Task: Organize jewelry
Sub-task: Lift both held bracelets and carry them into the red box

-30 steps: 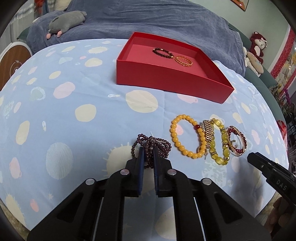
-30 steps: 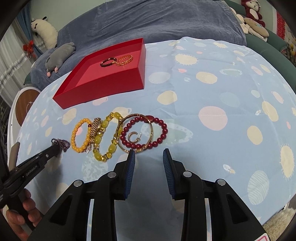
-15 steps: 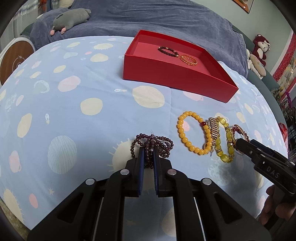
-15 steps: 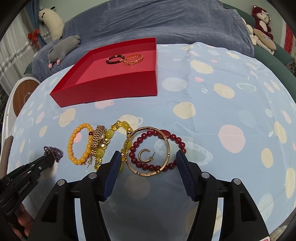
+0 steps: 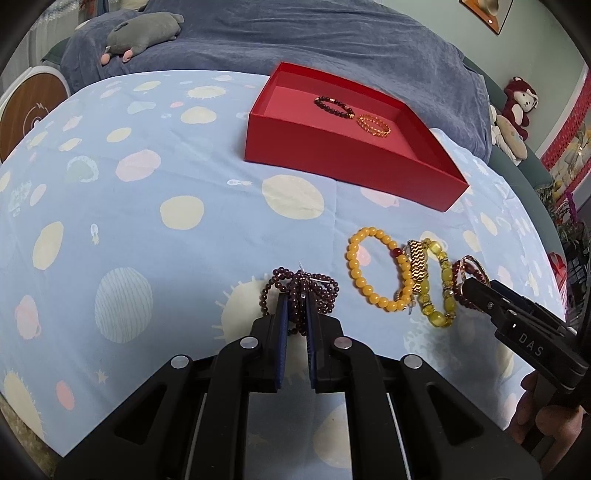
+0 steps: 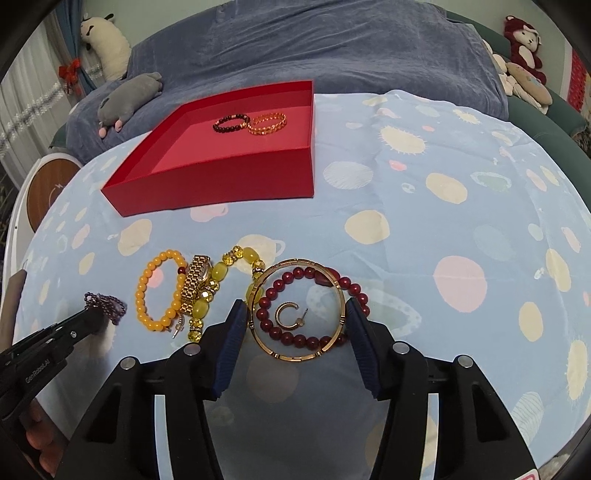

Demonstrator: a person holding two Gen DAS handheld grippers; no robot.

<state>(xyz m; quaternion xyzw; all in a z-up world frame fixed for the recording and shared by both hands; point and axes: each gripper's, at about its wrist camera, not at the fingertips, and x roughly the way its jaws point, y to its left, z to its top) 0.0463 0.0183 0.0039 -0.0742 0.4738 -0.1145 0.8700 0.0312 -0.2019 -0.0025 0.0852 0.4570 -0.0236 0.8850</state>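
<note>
My left gripper [image 5: 296, 301] is shut on a dark purple bead strand [image 5: 321, 286] lying on the blue spotted cloth; the strand also shows in the right wrist view [image 6: 107, 304]. My right gripper [image 6: 297, 306] is wide open, its fingers either side of a gold bangle [image 6: 297, 356] and a dark red bead bracelet [image 6: 295, 336] with a gold hoop earring [image 6: 286, 315] inside. An orange bead bracelet [image 6: 147, 275], a gold watch [image 6: 194, 284] and a yellow-green bracelet [image 6: 218, 271] lie left of them. The red box [image 6: 221, 181] holds two bracelets.
A blue-grey blanket [image 6: 332, 48] with a grey plush toy [image 6: 129, 96] lies behind the box. Stuffed animals [image 6: 524, 29] sit at the far right. A round wooden stool [image 6: 44, 192] stands at the left, off the cloth's edge.
My right gripper has opened wide and moved forward until its fingers flank the gold bangle and red bracelet. My left gripper stays shut on the purple strand.
</note>
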